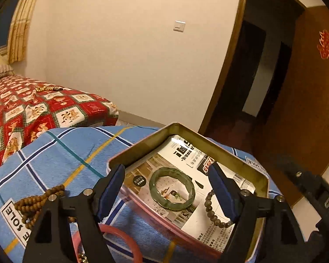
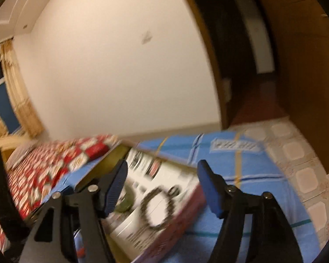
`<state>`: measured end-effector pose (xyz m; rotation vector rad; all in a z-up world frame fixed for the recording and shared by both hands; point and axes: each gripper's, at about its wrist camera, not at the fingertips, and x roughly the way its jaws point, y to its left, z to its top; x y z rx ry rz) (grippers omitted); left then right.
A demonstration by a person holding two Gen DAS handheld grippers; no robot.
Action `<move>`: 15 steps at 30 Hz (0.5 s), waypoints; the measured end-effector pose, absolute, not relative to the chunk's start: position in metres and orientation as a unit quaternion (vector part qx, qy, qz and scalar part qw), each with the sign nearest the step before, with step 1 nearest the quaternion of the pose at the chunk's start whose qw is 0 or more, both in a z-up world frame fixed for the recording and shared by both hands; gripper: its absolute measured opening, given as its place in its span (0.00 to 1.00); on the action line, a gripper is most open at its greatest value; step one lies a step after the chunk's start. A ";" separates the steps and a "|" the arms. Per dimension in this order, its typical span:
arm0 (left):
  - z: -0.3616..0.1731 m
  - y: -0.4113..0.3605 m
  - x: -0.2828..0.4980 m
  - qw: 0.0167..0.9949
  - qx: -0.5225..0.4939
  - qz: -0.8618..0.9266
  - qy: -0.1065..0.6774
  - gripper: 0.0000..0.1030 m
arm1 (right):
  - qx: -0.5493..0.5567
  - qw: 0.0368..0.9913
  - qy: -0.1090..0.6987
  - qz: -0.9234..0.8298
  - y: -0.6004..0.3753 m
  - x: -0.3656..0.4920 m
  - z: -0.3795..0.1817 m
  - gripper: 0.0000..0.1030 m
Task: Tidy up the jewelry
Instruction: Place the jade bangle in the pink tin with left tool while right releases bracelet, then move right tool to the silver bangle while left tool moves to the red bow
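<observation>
A shallow tin box (image 1: 254, 171) with a pink rim, lined with printed paper, sits on a blue checked cloth. Inside it lie a green jade bangle (image 1: 172, 187) and a dark bead bracelet (image 1: 210, 208). My left gripper (image 1: 168, 194) stands open over the box, with the bangle lying free between its blue pads. Left of the box lie a string of brown wooden beads (image 1: 33, 203) and a pink bangle (image 1: 120, 239). The right wrist view is blurred: my right gripper (image 2: 162, 188) is open above the dark bead bracelet (image 2: 156, 208) in the tin box (image 2: 171, 225); the green bangle (image 2: 126, 202) peeks out beside its left pad.
A bed with a red patterned cover (image 1: 33, 109) lies beyond, with gold beads (image 1: 47, 88) on it. A wooden door (image 1: 307, 87) stands open at the right beside a dark doorway. The other gripper's black body (image 1: 318, 197) is at the right edge. Tiled floor (image 2: 296, 164) lies right of the cloth.
</observation>
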<state>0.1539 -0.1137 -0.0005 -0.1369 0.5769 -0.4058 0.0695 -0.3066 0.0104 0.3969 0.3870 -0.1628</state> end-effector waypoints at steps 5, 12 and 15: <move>0.003 -0.107 0.141 0.948 -0.066 -0.168 0.261 0.76 | 0.206 0.949 0.170 -0.168 -0.322 0.059 0.012 0.80; 0.009 -0.096 0.104 0.964 -0.047 -0.145 0.216 0.76 | 0.210 0.936 0.180 -0.219 -0.335 0.061 0.009 0.84; 0.007 -0.095 0.090 0.967 -0.028 -0.143 0.208 0.76 | 0.205 0.934 0.178 -0.233 -0.335 0.061 0.008 0.86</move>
